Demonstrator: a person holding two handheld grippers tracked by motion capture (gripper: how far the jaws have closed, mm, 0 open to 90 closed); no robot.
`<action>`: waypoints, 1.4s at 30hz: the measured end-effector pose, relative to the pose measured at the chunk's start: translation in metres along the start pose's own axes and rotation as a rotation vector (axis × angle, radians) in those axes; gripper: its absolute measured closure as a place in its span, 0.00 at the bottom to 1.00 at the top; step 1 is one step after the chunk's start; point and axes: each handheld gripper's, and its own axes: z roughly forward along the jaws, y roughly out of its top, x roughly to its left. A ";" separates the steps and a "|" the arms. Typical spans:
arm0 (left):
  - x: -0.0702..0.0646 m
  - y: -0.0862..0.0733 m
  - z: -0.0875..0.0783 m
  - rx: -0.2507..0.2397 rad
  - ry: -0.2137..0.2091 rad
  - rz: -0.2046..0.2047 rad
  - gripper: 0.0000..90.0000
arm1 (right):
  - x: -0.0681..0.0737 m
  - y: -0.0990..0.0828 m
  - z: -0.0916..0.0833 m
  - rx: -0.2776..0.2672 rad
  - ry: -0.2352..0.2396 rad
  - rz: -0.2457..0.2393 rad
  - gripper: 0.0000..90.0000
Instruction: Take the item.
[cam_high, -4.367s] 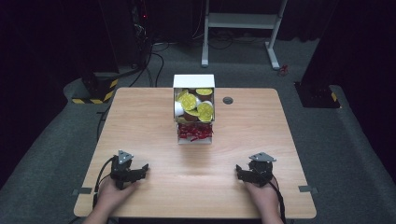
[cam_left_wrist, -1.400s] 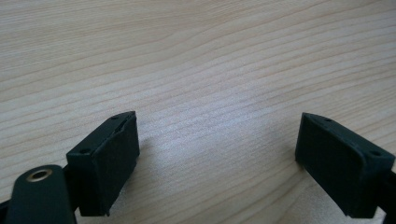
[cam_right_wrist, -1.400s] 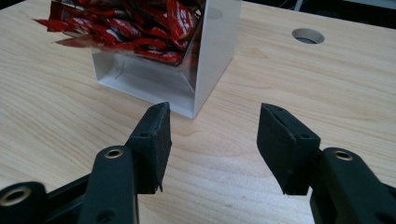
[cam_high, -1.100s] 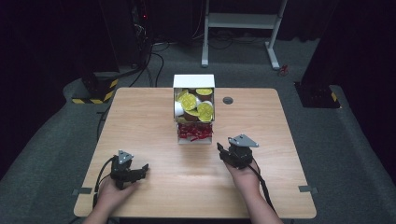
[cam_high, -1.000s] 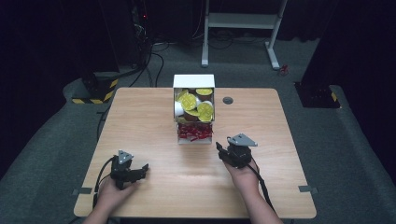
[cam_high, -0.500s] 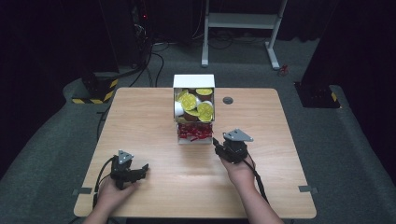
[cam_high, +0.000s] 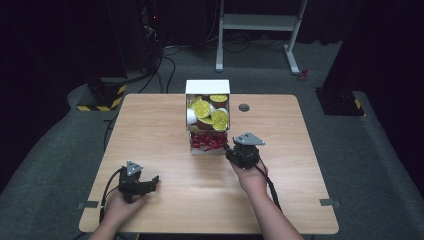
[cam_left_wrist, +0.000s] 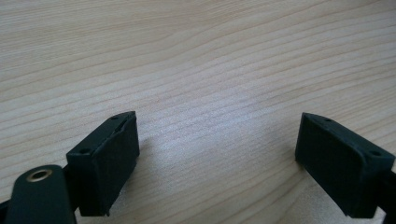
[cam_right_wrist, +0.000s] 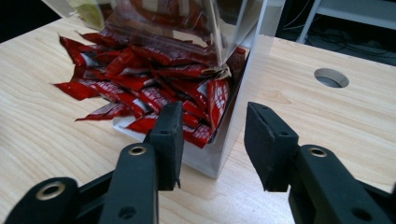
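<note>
A white box (cam_high: 207, 86) stands at the table's far middle, with yellow-lidded cups (cam_high: 212, 114) in its clear upper part and red sachets (cam_high: 207, 143) heaped in its low front tray. My right gripper (cam_high: 228, 149) is at the tray's front right corner. In the right gripper view its jaws (cam_right_wrist: 212, 140) have just been closing, and the tray's corner wall (cam_right_wrist: 232, 133) sits in the gap with the pads clear of it; the red sachets (cam_right_wrist: 154, 88) lie just beyond. My left gripper (cam_high: 152, 181) rests open at the near left over bare wood (cam_left_wrist: 217, 163).
The wooden table (cam_high: 150, 130) has a round cable hole (cam_high: 244, 107) to the right of the box, also in the right gripper view (cam_right_wrist: 330, 78). A white metal frame (cam_high: 260, 22) and cables stand on the floor beyond the far edge.
My right gripper has moved forward and left from the near right of the table up to the box's tray. The left gripper has stayed where it was.
</note>
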 end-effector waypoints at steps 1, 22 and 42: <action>0.000 0.000 0.000 0.000 0.000 -0.001 0.16 | 0.000 0.002 0.002 0.005 -0.002 0.005 0.66; 0.000 0.000 0.000 0.000 0.001 0.007 0.16 | -0.002 0.013 0.015 0.018 -0.015 0.010 0.85; 0.000 0.000 0.000 0.001 -0.001 0.009 0.16 | -0.004 0.006 0.026 0.018 -0.001 0.035 0.98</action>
